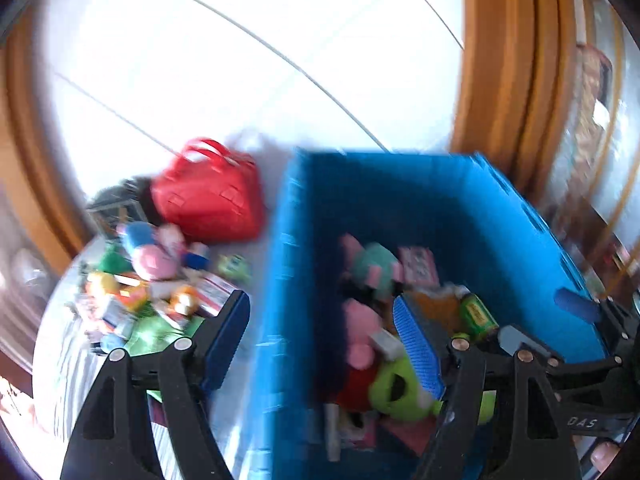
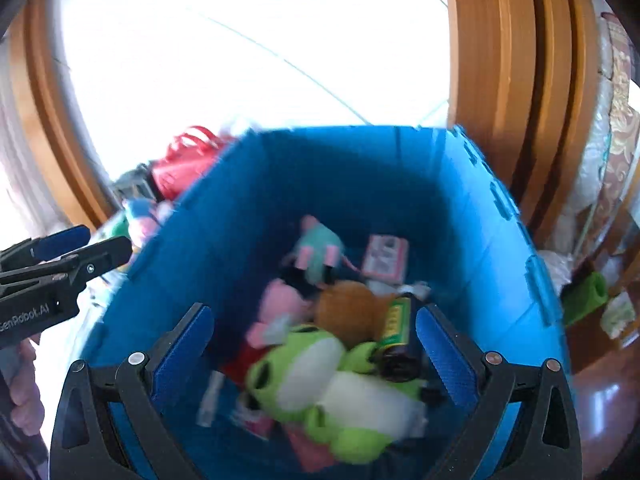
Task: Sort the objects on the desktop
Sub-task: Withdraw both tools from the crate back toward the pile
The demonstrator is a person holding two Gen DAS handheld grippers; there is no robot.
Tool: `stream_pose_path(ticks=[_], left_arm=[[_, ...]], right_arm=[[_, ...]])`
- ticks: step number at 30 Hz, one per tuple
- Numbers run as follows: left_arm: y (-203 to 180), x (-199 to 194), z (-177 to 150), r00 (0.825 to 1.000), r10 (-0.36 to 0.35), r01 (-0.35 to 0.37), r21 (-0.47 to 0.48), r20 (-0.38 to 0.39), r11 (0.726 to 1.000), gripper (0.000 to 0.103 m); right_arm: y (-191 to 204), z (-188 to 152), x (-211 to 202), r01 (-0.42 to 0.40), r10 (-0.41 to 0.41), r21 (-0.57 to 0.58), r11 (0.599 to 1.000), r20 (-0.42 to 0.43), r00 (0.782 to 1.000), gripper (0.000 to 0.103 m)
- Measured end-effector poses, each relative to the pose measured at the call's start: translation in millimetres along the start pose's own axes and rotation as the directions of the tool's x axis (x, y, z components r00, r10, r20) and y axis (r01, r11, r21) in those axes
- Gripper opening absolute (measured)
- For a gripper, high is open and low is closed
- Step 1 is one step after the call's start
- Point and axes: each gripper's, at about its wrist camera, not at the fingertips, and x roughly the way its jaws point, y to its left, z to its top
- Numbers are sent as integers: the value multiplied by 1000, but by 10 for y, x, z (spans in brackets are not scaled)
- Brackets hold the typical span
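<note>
Blue crate (image 2: 248,208): rigid plastic, matt, walls smooth with moulded ribs along the rim.
Frog toy (image 2: 320,392): plush cloth, soft nap, green and white.
Pink toy (image 1: 360,344): plush cloth, fuzzy.
Brown toy (image 2: 348,308): plush, short pile.
Dark bottle (image 2: 396,340): glossy body, printed green paper-like label.
Red handbag (image 1: 208,196): smooth, slightly glossy, leather-like or plastic; cannot tell which.
Left tongs (image 1: 324,340): black matt plastic arms, blue ridged rubbery pads (image 1: 416,344), bright metal pins.
Right tongs (image 2: 316,344): same finish.
Door frame (image 2: 492,60): wood, smooth, varnished.
Floor (image 1: 240,40): pale tiles, glossy.
</note>
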Motion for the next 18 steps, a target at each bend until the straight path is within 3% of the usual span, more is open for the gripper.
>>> stream_pose_path(ticks=[6, 10, 13, 18], left_arm=[[643, -459, -227, 984, 115, -106, -74, 139, 992, 78], [1164, -608, -397, 968, 187, -168, -121, 167, 978, 92], [1592, -665, -511, 957, 232, -208, -146, 175, 967, 92], [2475, -635, -706, 960, 230, -197, -196, 162, 961, 92]], right_arm=[[474, -76, -43, -68, 69, -17, 998, 63, 996, 103], [963, -91, -92, -122, 130, -79, 989, 102, 986, 103], [1366, -127, -95, -172, 184, -107, 979, 117, 976, 103], [2093, -175, -68, -164, 183, -141, 976, 139, 973, 103]])
